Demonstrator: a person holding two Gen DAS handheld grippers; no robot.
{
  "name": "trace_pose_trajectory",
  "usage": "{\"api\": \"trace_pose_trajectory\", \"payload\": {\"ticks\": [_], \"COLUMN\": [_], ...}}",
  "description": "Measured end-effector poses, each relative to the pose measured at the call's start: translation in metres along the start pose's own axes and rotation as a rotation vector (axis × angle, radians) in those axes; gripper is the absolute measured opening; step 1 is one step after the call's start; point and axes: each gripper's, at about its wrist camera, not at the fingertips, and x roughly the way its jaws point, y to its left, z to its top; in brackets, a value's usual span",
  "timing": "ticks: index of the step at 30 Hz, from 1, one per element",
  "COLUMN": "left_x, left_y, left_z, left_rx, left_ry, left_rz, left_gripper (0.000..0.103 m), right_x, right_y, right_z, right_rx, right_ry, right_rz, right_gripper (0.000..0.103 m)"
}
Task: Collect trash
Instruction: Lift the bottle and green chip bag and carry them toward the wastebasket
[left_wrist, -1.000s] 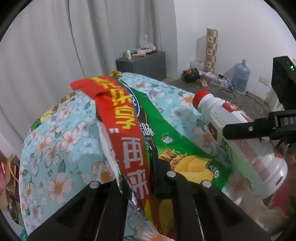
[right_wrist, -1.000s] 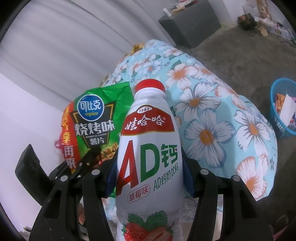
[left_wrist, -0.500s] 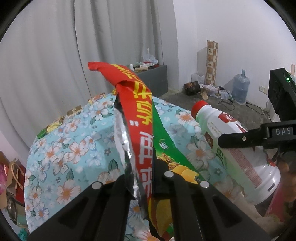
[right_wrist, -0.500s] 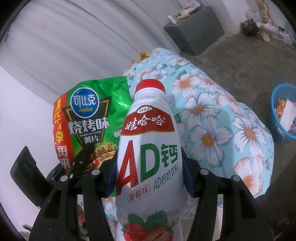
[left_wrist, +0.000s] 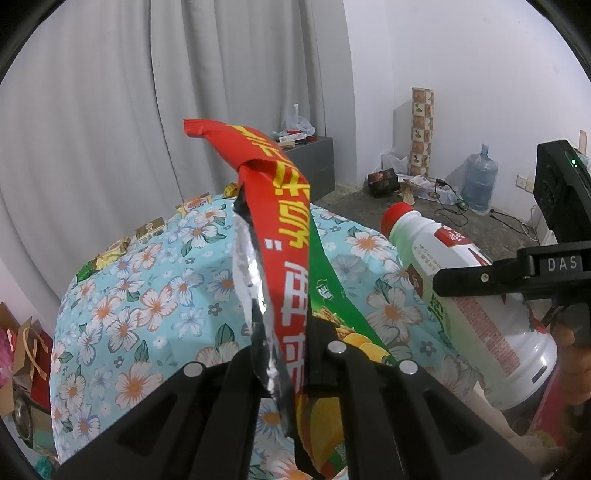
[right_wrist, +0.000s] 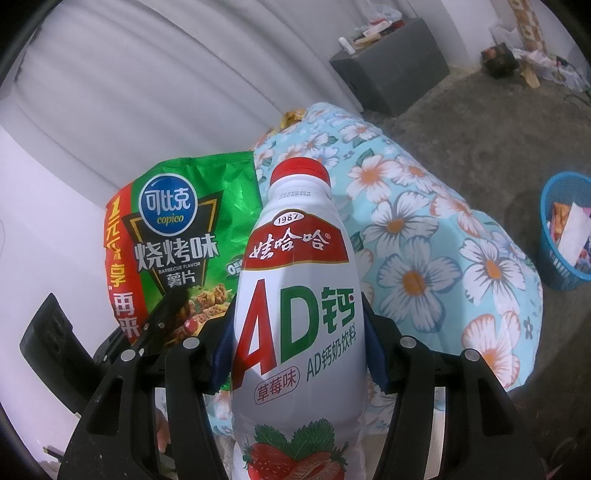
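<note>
My left gripper (left_wrist: 291, 350) is shut on a green and red chip bag (left_wrist: 284, 236), held edge-on and upright above the floral-clothed table (left_wrist: 147, 295). The bag shows its front in the right wrist view (right_wrist: 177, 236). My right gripper (right_wrist: 299, 332) is shut on a white drink bottle with a red cap (right_wrist: 299, 295), held upright; the bottle also shows at the right of the left wrist view (left_wrist: 465, 299). Both grippers are close together, raised over the table.
Several small snack wrappers (left_wrist: 151, 229) lie along the table's far edge. A blue basket (right_wrist: 565, 229) holding trash stands on the floor at the right. A dark cabinet (right_wrist: 391, 77), a water jug (left_wrist: 480, 177) and clutter stand by the far wall.
Both grippers have risen and drawn back from the table with their loads. The chip bag stands more upright than before.
</note>
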Motion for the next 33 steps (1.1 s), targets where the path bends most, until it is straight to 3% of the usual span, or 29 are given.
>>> {"api": "trace_pose_trajectory", "payload": {"ticks": [14, 22, 28, 33], "left_x": [-0.002, -0.016, -0.02, -0.019], "left_y": [0.002, 0.02, 0.023, -0.001], "left_z": [-0.001, 0.005, 0.033, 0.062], "left_rx": [-0.01, -0.061, -0.084, -0.069], "left_ry": [-0.007, -0.039, -0.051, -0.061], "left_rz": [-0.011, -0.108, -0.21, -0.303], "left_gripper": [0.001, 0.001, 0.001, 0.001], "right_x": [-0.001, -0.005, -0.035, -0.069], "right_y": [0.0, 0.008, -0.005, -0.032], "right_z": [0.0, 0.0, 0.001, 0.005], "right_rx": [0.001, -0.008, 0.025, 0.083], "right_ry": [0.002, -0.01, -0.089, -0.17], "right_rz": [-0.003, -0.01, 0.008, 0.001], "right_gripper": [0.055, 0.055, 0.055, 0.055]}}
